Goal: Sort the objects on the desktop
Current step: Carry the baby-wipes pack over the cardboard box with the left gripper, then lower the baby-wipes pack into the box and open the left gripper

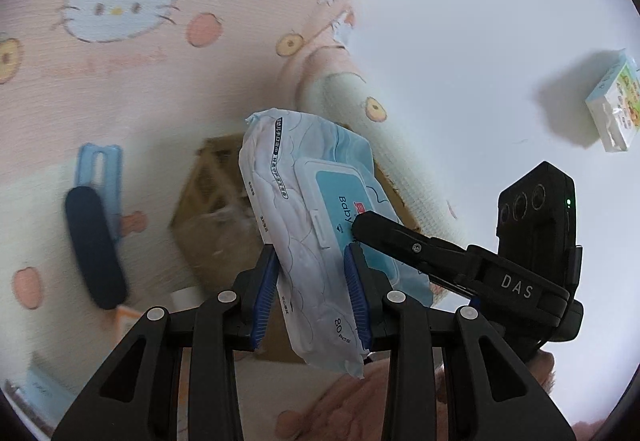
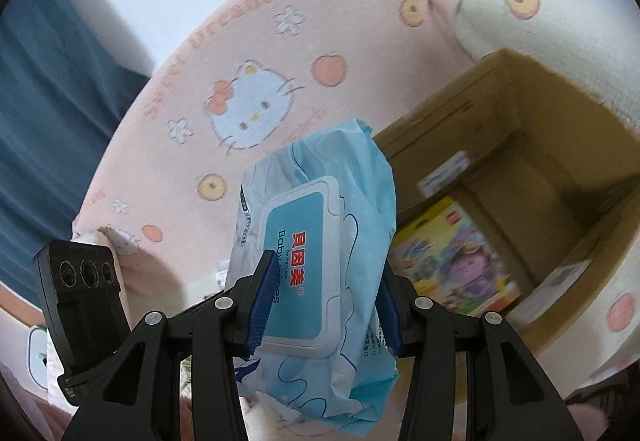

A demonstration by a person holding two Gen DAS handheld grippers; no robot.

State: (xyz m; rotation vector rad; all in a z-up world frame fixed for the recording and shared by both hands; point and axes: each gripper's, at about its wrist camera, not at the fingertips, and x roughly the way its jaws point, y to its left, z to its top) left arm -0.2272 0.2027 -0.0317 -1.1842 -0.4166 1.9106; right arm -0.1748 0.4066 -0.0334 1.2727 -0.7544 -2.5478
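2 tools, left tool [image 1: 312, 289] and right tool [image 2: 322, 311], clamp wipes pack [image 2: 320, 241]; cardboard box [image 2: 560, 145] holds toy box [image 2: 452, 257].

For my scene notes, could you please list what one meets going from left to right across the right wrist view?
Blue curtain → left gripper → baby wipes pack → colourful toy box → far wall of the cardboard box.
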